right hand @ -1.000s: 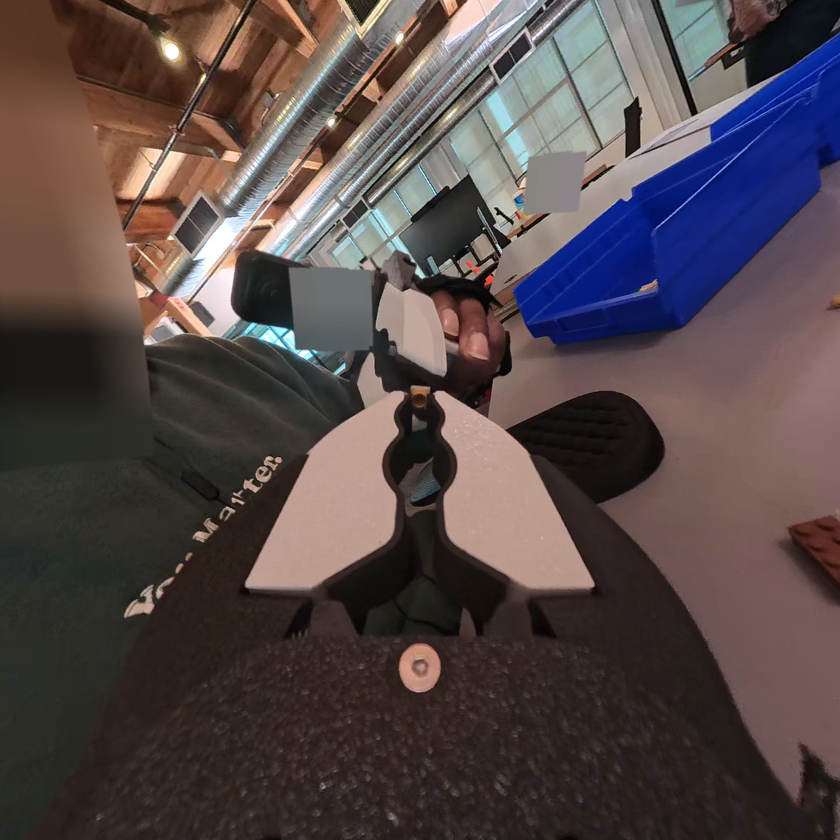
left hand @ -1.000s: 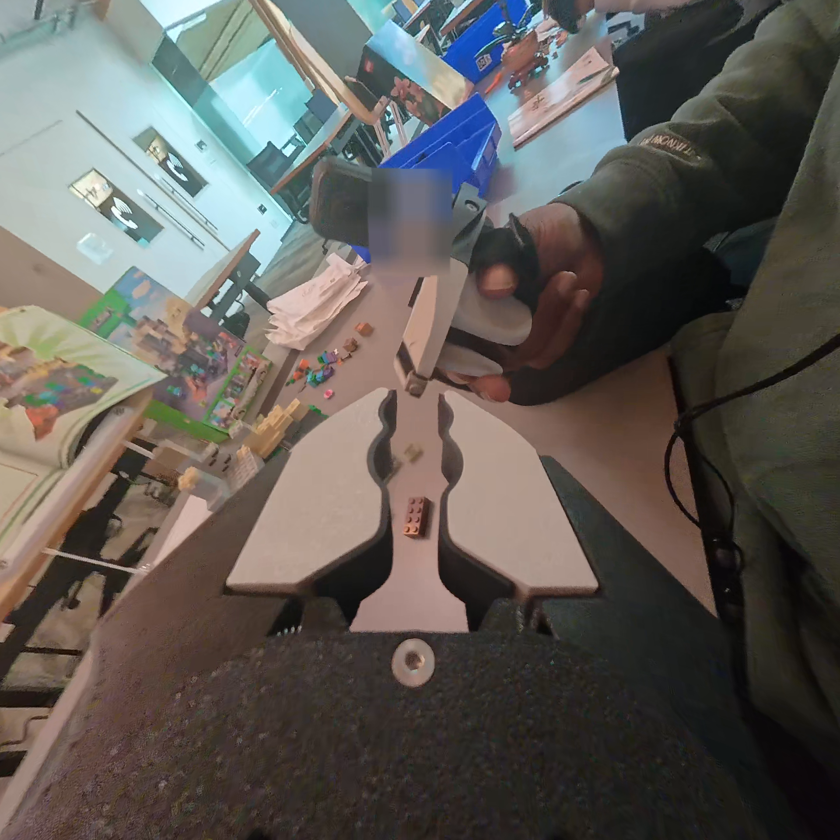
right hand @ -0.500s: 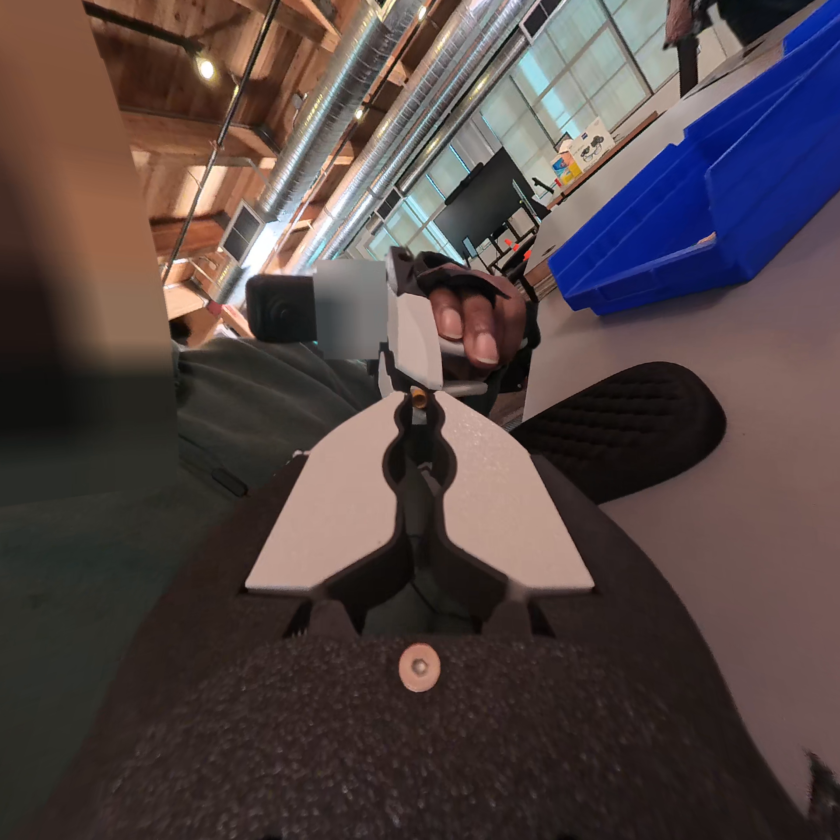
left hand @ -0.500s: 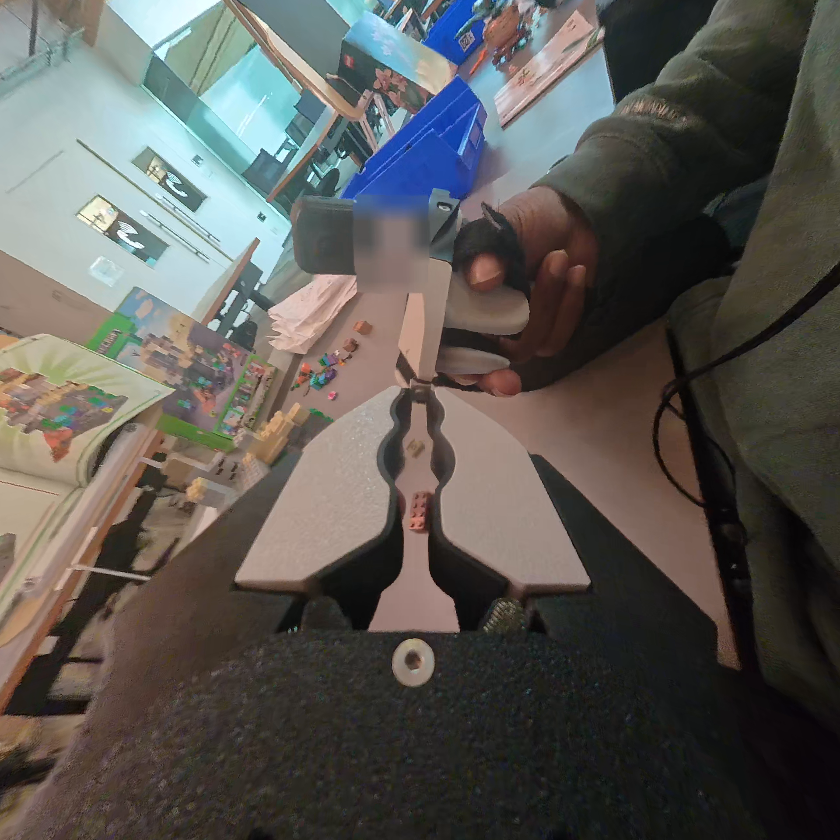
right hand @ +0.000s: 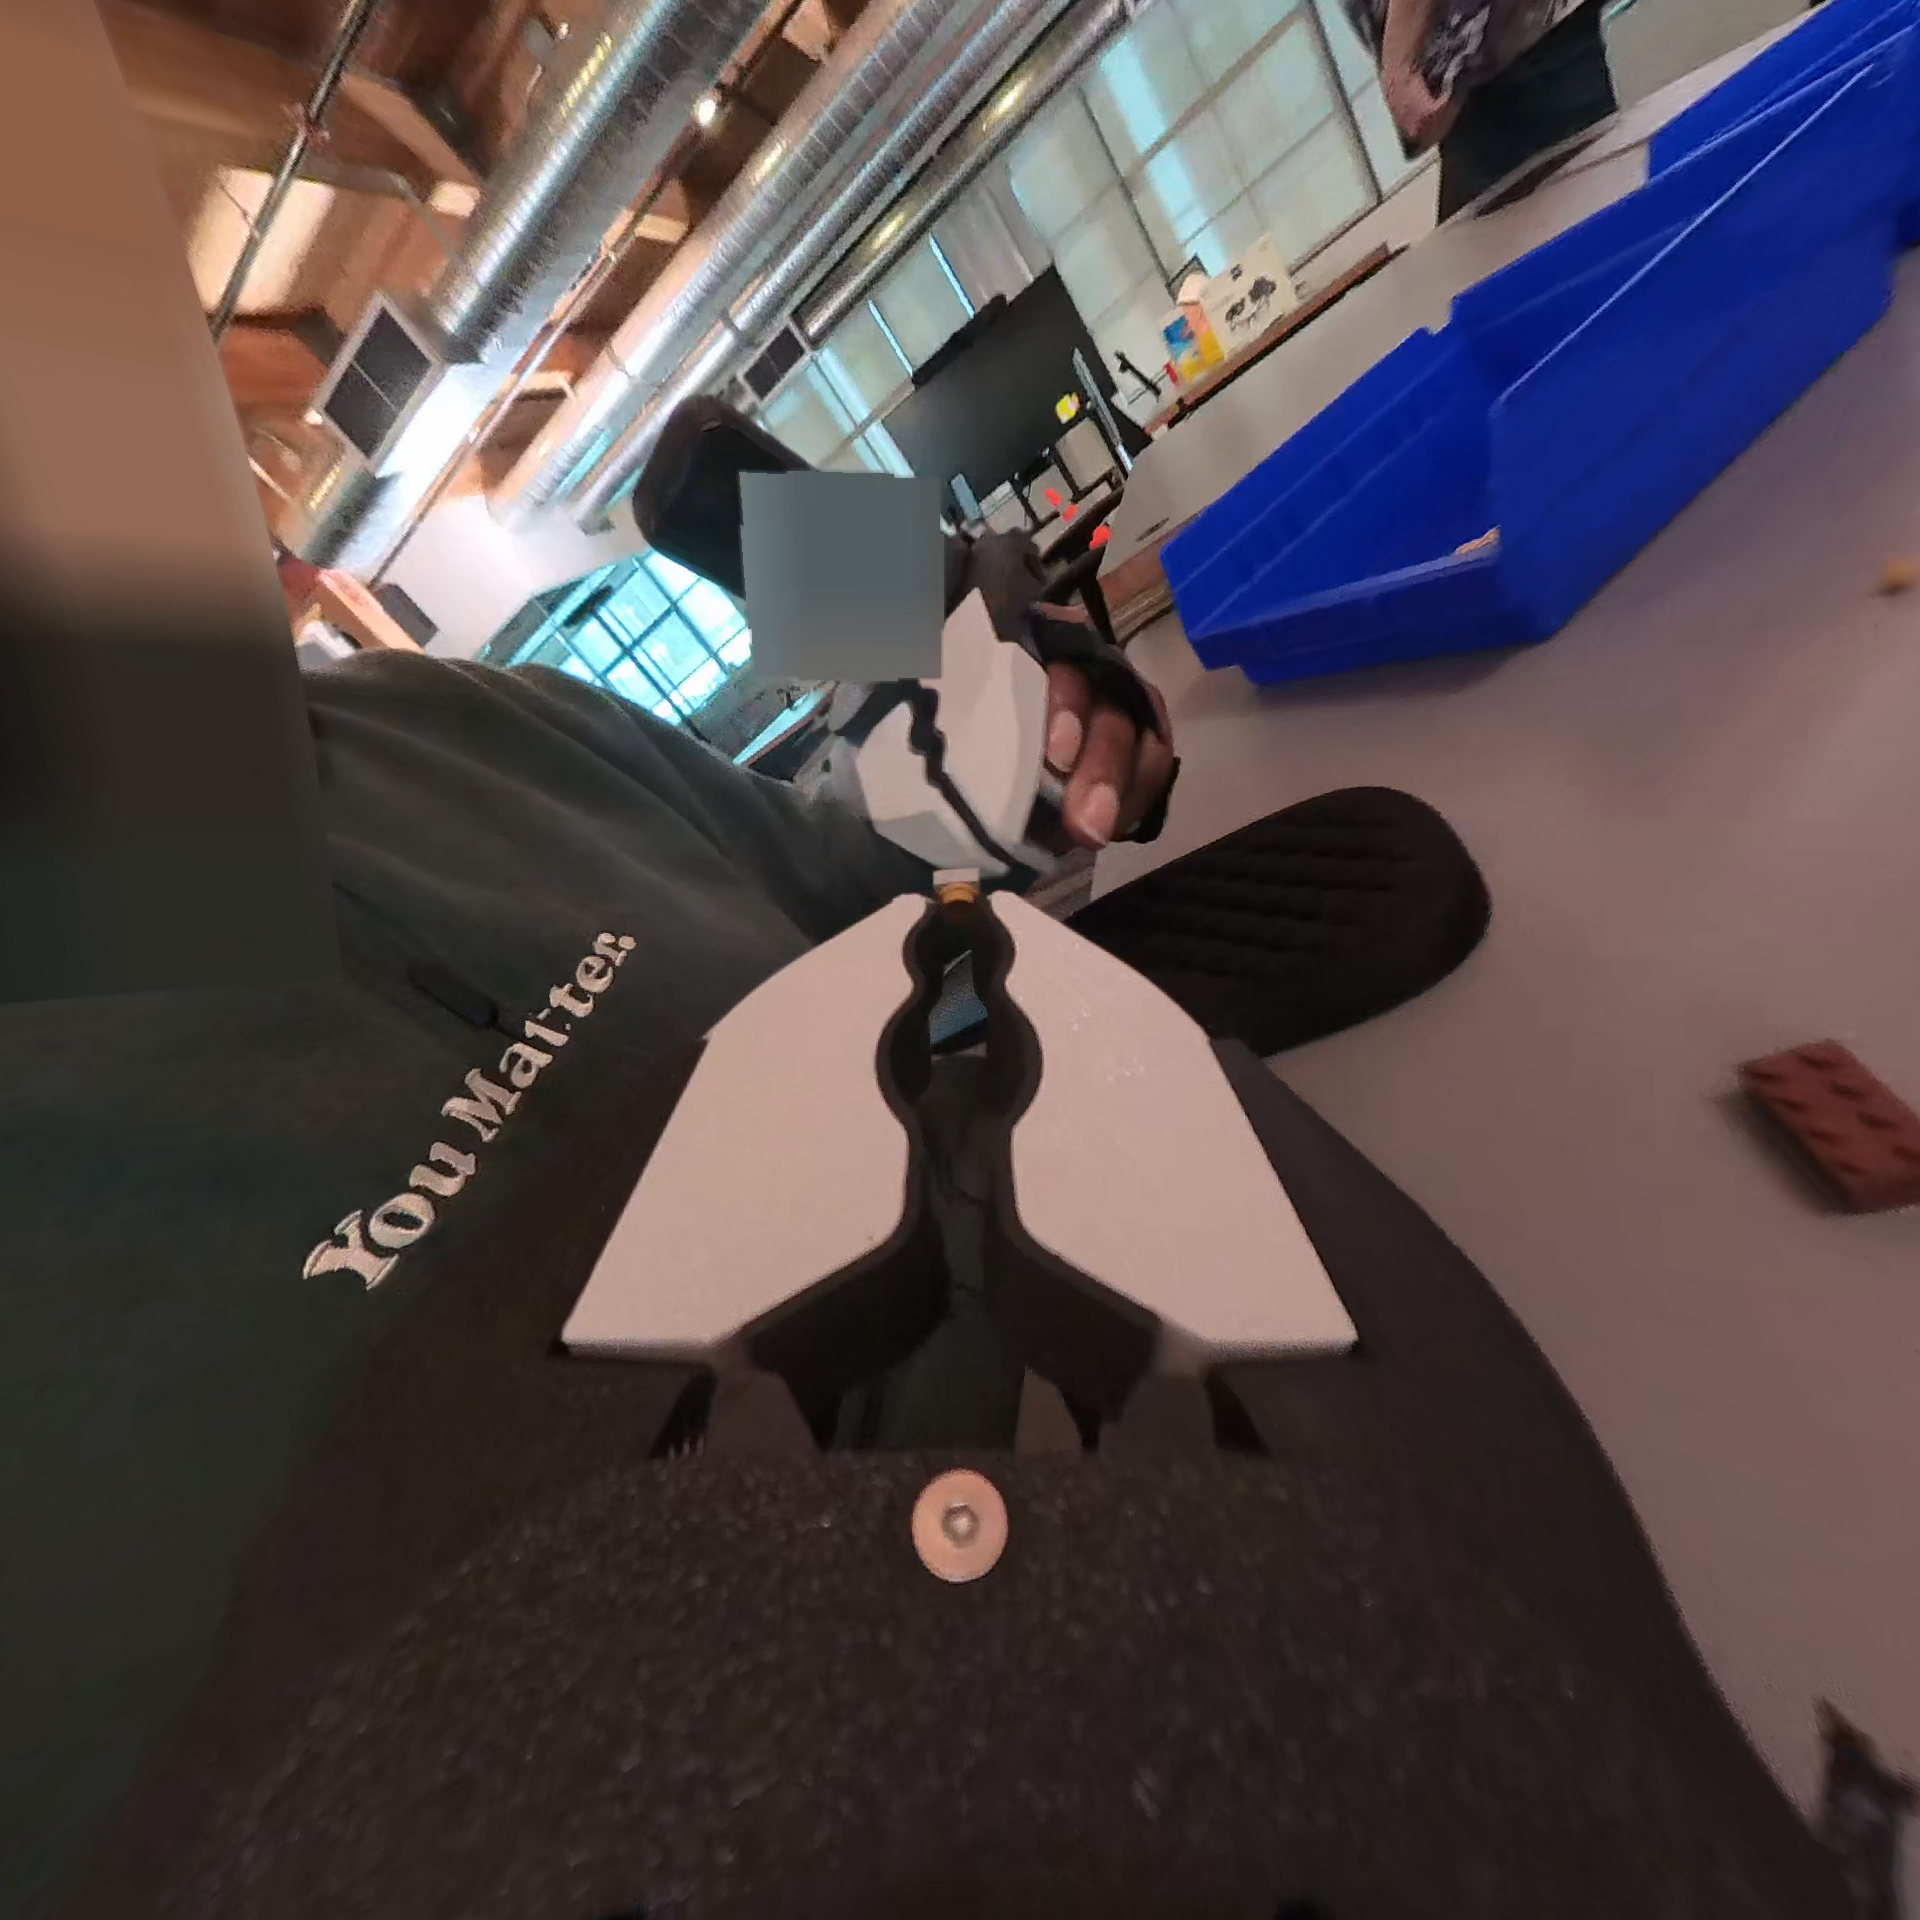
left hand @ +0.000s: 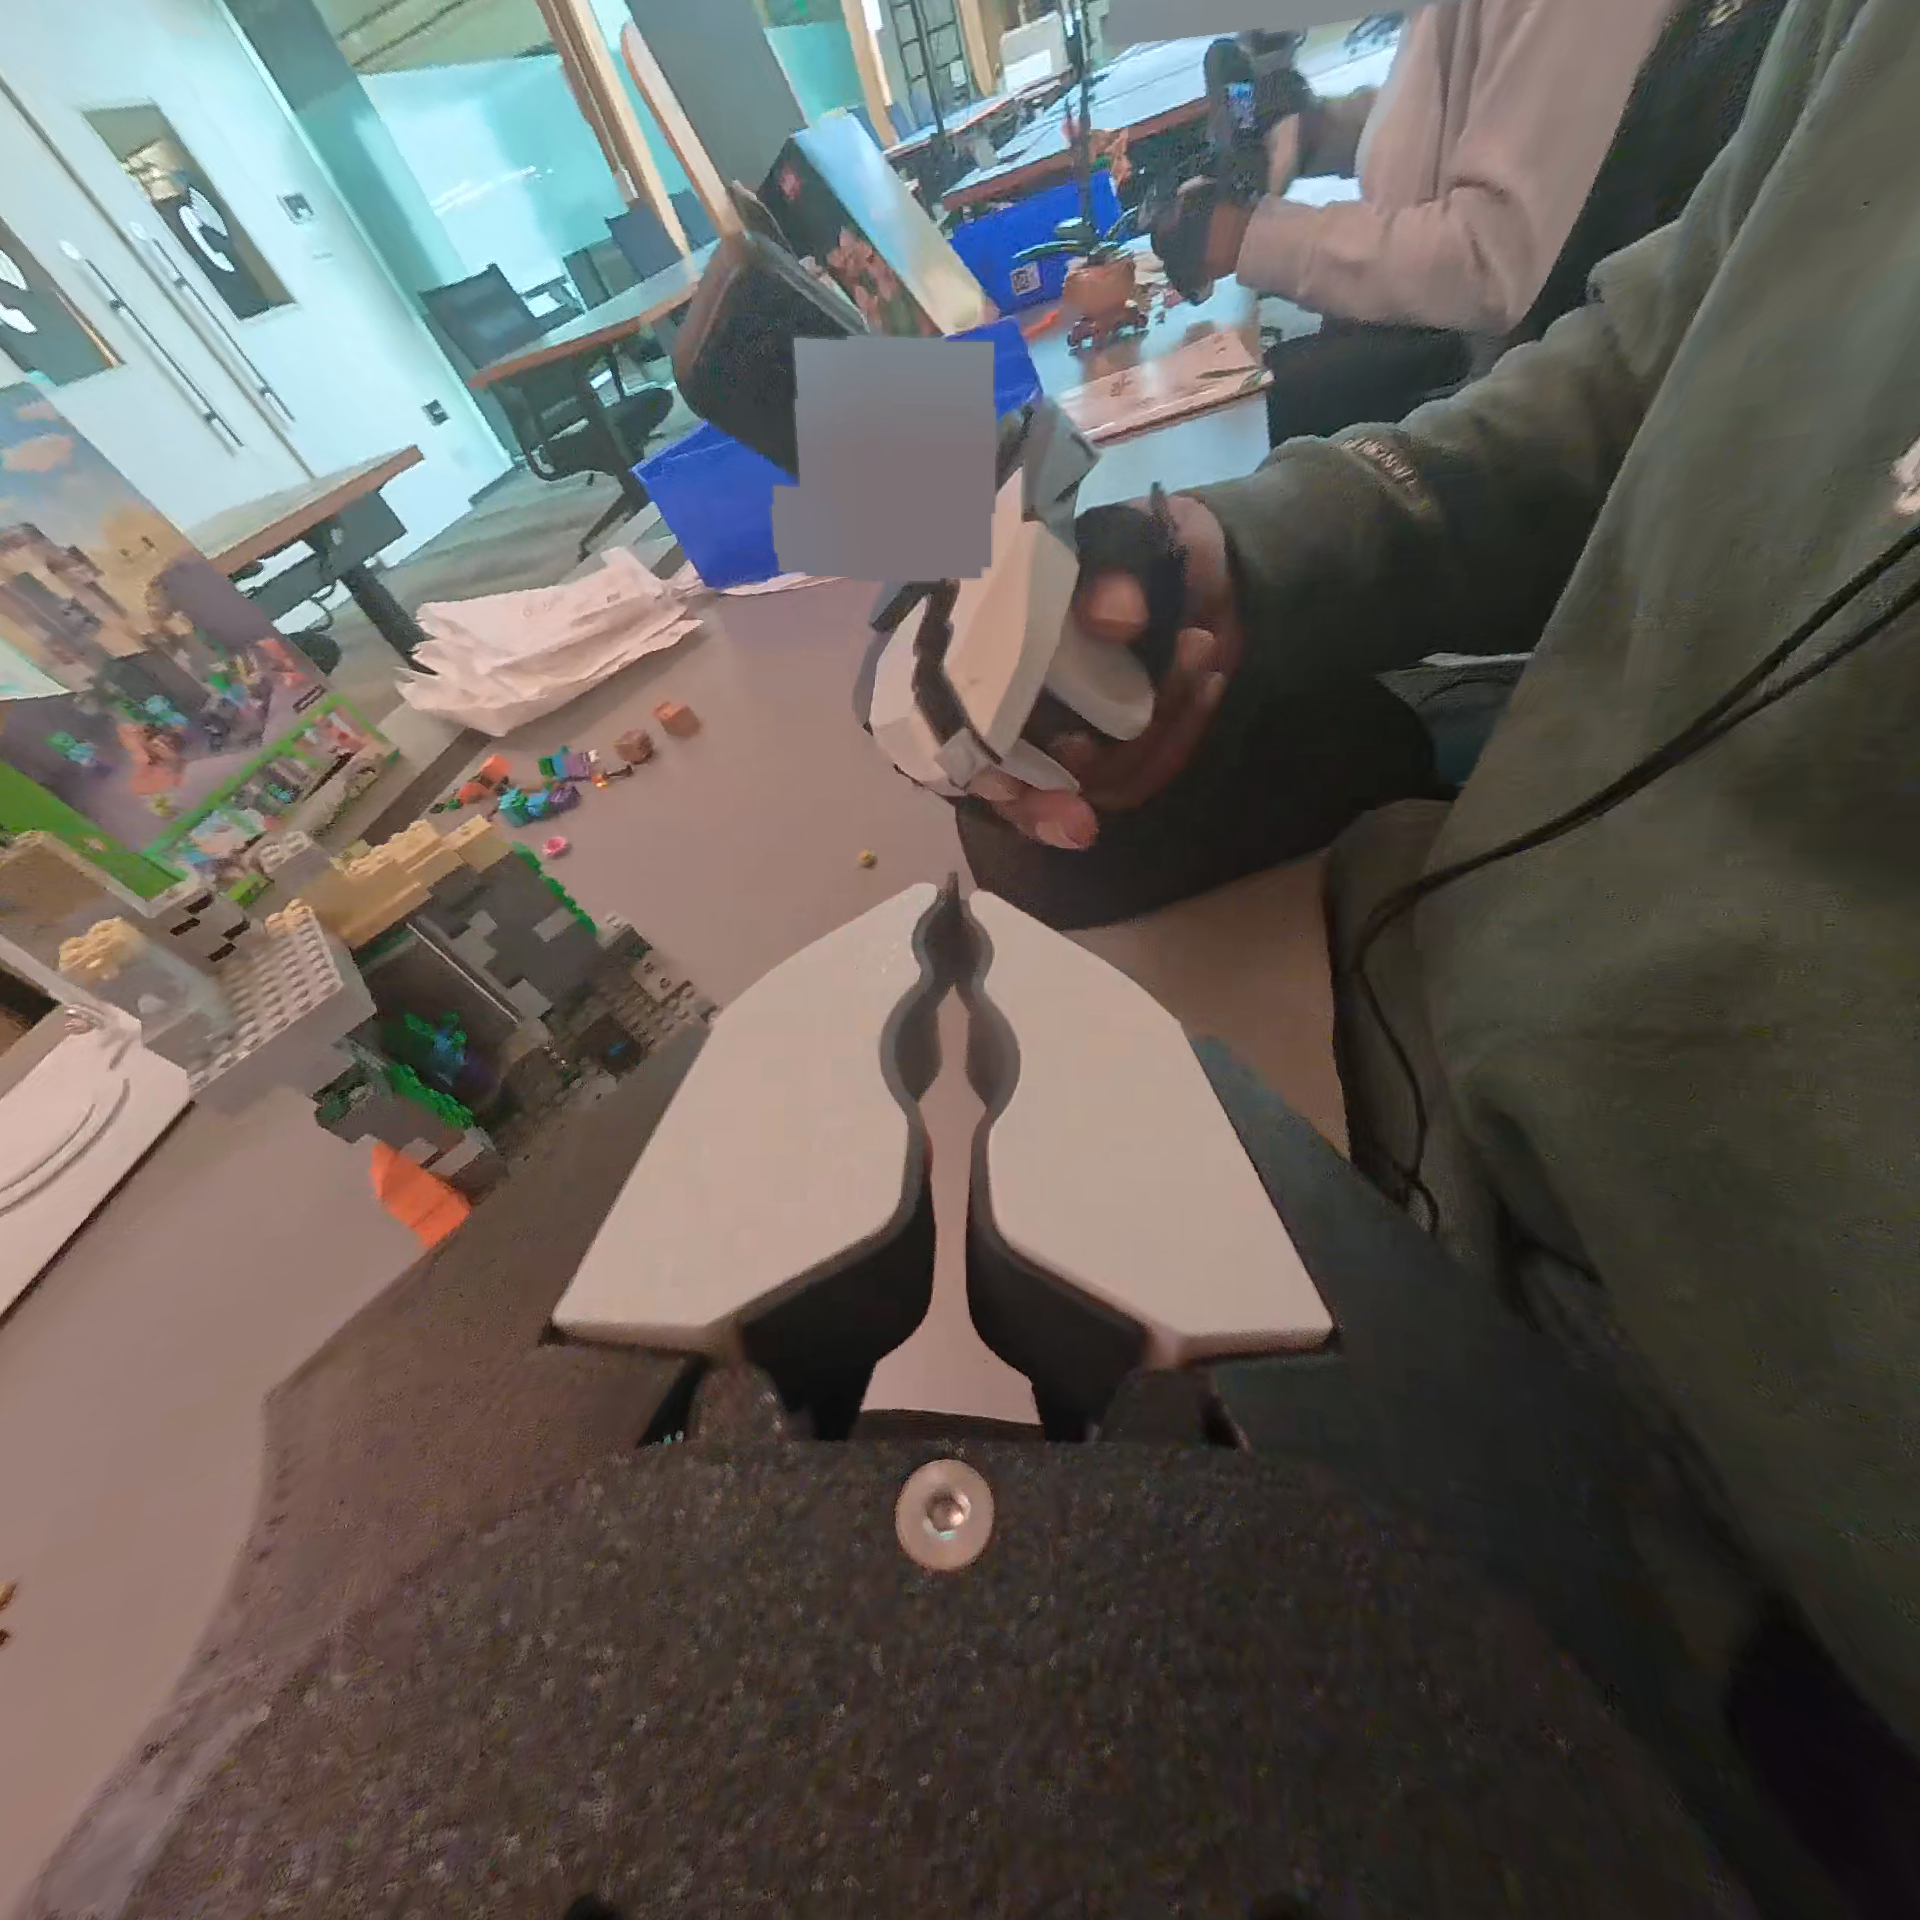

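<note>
My right gripper point(right hand: 956, 902) is shut on a tiny tan brick piece point(right hand: 955, 894) pinched at its fingertips. It also shows in the left wrist view point(left hand: 961, 774), held in a gloved hand above the grey table point(left hand: 748, 831). My left gripper point(left hand: 951, 896) is shut, its tips meeting, and I see nothing between them. It hovers over the table just below and in front of the right gripper, apart from it. In the right wrist view the left gripper point(right hand: 961, 868) points down at the tan piece from close above. A green sleeve fills the side of both views.
A brick-built model point(left hand: 447, 966) and a picture box point(left hand: 156, 707) stand at the left, with loose coloured bricks point(left hand: 540, 790) and white paper bags point(left hand: 540, 644) beyond. Blue bins point(right hand: 1558, 447), a black wrist rest point(right hand: 1278, 925) and a reddish-brown plate point(right hand: 1839, 1132) lie to the right. My left and right fingertips are right by each other. Left tips and right tips are each some 15 centimetres from the reddish-brown plate point(right hand: 1839, 1132).
My left gripper has closed from open and swung away, so the small brown brick seen between its fingers is out of view. The right gripper still holds the tan piece.
</note>
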A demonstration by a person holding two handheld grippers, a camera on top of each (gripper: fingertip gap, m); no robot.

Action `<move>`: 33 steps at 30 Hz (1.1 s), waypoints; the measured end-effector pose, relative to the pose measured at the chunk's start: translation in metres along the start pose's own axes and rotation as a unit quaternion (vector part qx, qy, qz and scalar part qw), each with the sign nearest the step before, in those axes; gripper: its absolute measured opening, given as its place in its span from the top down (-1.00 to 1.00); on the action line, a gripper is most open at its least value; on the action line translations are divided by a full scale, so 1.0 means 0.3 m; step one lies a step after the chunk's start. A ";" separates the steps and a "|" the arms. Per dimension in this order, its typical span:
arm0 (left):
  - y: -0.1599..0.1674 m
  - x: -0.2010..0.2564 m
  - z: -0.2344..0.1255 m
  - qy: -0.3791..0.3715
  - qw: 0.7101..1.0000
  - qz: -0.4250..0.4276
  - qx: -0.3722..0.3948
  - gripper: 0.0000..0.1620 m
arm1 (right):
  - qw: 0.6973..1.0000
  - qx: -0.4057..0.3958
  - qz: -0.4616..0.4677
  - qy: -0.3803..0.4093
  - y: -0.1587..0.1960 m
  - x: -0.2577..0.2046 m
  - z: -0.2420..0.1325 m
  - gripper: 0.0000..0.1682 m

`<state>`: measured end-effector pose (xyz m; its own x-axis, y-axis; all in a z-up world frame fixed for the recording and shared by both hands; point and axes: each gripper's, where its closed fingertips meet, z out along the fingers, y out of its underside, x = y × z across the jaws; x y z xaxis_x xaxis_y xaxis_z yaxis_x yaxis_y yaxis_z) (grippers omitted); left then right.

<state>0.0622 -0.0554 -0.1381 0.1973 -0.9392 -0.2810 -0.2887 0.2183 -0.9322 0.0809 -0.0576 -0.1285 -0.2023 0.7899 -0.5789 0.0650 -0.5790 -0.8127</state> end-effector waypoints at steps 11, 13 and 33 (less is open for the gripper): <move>-0.022 0.016 0.046 -0.019 0.990 0.138 -0.017 0.81 | 0.998 -0.030 0.051 -0.021 0.027 0.008 0.052 0.93; -0.025 0.023 0.049 -0.013 0.988 0.150 -0.017 0.85 | 0.997 -0.034 0.062 -0.026 0.031 0.007 0.053 0.93; -0.024 0.088 0.035 0.038 0.981 0.188 -0.007 0.91 | 0.980 -0.080 0.150 -0.103 0.076 -0.041 0.058 0.93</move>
<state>0.0794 -0.0790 -0.1412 0.0038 -0.8107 -0.5854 -0.3411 0.5492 -0.7629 0.0679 -0.0841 -0.1387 -0.3426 0.5226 -0.7807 0.3009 -0.7262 -0.6181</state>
